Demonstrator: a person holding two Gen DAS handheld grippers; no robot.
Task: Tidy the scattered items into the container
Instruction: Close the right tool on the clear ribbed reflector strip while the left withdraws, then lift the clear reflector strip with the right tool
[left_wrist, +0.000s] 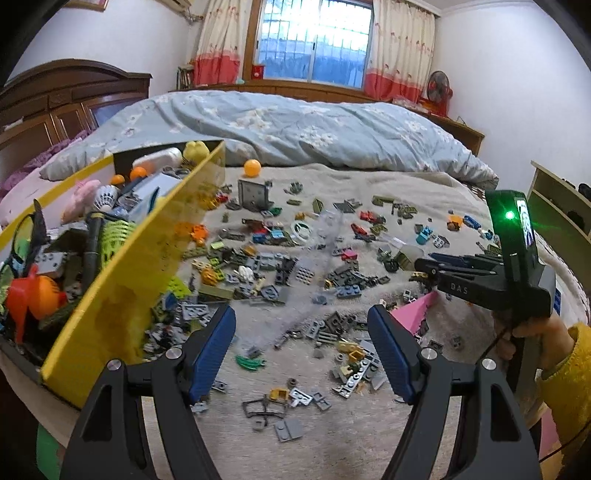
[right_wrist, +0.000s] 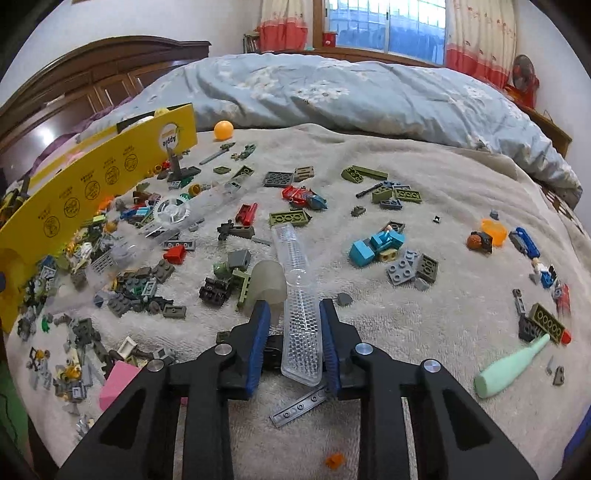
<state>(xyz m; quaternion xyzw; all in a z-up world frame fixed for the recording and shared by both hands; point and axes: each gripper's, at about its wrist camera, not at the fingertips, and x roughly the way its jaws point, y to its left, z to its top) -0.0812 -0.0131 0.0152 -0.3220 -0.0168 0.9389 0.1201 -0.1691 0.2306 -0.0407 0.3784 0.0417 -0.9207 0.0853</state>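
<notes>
Bedroom clean-up, barely half done: my right gripper (right_wrist: 291, 332) clamps a clear ridged plastic strip (right_wrist: 297, 295).
Left gripper (left_wrist: 301, 354) gapes empty; bricks (left_wrist: 280, 266) litter beside the part-filled yellow box (left_wrist: 122, 280).

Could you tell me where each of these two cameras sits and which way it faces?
Left wrist: on the left gripper, jaws wide and empty, looking down across the bed at scattered bricks and the yellow box; the right gripper and a yellow sleeve show.
Right wrist: on the right gripper, jaws around a clear ridged strip.
Shared: yellow box, orange ball, blue quilt.
</notes>
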